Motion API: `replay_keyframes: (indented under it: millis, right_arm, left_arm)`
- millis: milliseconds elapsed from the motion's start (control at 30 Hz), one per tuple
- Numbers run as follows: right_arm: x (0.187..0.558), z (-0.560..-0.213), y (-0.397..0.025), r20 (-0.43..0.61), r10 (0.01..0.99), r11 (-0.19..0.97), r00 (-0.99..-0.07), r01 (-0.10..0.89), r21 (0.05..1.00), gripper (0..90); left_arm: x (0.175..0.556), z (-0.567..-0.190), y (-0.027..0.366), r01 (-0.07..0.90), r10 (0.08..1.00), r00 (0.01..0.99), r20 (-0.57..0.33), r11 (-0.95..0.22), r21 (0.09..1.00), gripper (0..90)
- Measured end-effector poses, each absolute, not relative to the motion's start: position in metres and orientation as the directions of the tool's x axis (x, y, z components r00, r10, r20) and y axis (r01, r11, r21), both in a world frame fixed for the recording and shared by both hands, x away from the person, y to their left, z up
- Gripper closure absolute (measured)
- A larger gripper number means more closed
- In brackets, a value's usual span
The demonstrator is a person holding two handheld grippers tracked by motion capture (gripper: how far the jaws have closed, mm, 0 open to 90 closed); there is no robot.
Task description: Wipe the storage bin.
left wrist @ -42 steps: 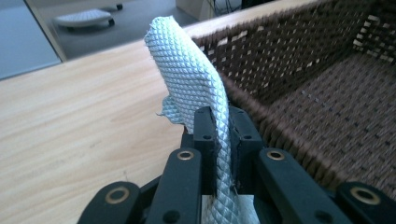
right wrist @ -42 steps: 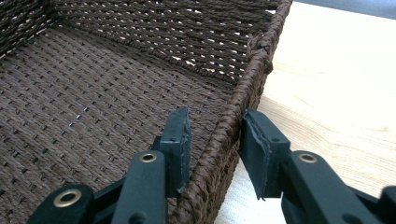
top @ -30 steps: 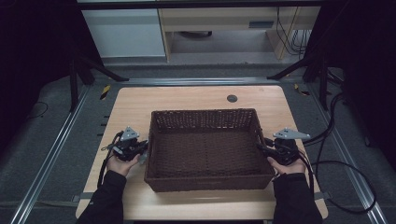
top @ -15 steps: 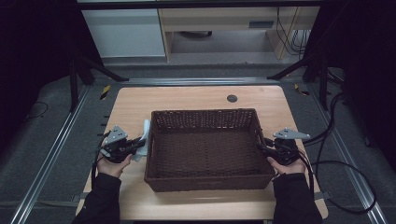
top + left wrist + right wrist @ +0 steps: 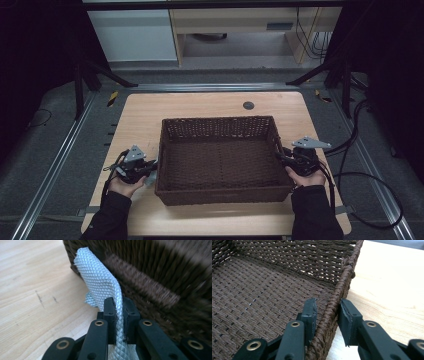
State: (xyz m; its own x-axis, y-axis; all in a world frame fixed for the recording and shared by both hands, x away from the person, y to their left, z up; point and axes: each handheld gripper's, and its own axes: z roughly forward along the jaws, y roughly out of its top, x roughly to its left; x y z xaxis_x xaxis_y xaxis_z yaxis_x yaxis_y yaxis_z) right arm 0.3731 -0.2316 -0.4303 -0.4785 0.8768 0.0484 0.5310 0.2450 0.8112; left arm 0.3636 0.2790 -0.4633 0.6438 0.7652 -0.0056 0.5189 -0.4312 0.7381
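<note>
Left gripper view: the black jaws of the left gripper (image 5: 119, 322) are clenched on a strip of pale woven cloth (image 5: 100, 282), which rises from between them and curls against the outer left wall of the brown wicker basket (image 5: 160, 272). A second ago this gripper sat tight against the basket's left side with no cloth in sight; it has since drawn back toward the surface's left edge, bringing the cloth out with it. Judging from this, the cloth is being pulled from under or beside the basket, and is not yet free.

Right gripper view: the right gripper (image 5: 327, 312) straddles the basket's right rim, one jaw inside, one outside, with small gaps, so released or only loosely steadying. The basket sits mid-surface, nearer the front edge of the wooden surface (image 5: 210, 105).
</note>
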Motion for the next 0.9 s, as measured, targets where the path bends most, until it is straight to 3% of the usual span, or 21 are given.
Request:
replay_keyframes:
  millis: [200, 433, 633, 900]
  right_arm:
    - [0.377, -0.431, -0.232, 0.054, 0.877, 0.239, -0.477, 0.531, 0.813, 68.2]
    - [0.375, -0.429, -0.231, 0.017, 0.874, 0.267, -0.485, 0.510, 0.818, 61.3]
    - [0.371, -0.424, -0.233, 0.009, 0.875, 0.261, -0.483, 0.488, 0.833, 54.7]
    - [0.367, -0.423, -0.231, 0.008, 0.864, 0.291, -0.503, 0.512, 0.808, 63.7]
  left_arm:
    - [0.368, -0.468, 0.280, 0.539, 0.773, 0.635, -0.005, -0.438, 0.719, 82.8]
    - [0.354, -0.431, 0.289, 0.432, 0.786, 0.618, 0.009, -0.349, 0.832, 82.8]
    - [0.347, -0.426, 0.287, 0.410, 0.780, 0.625, 0.034, -0.365, 0.835, 82.8]
    - [0.344, -0.450, 0.282, 0.482, 0.769, 0.639, 0.028, -0.428, 0.764, 82.8]
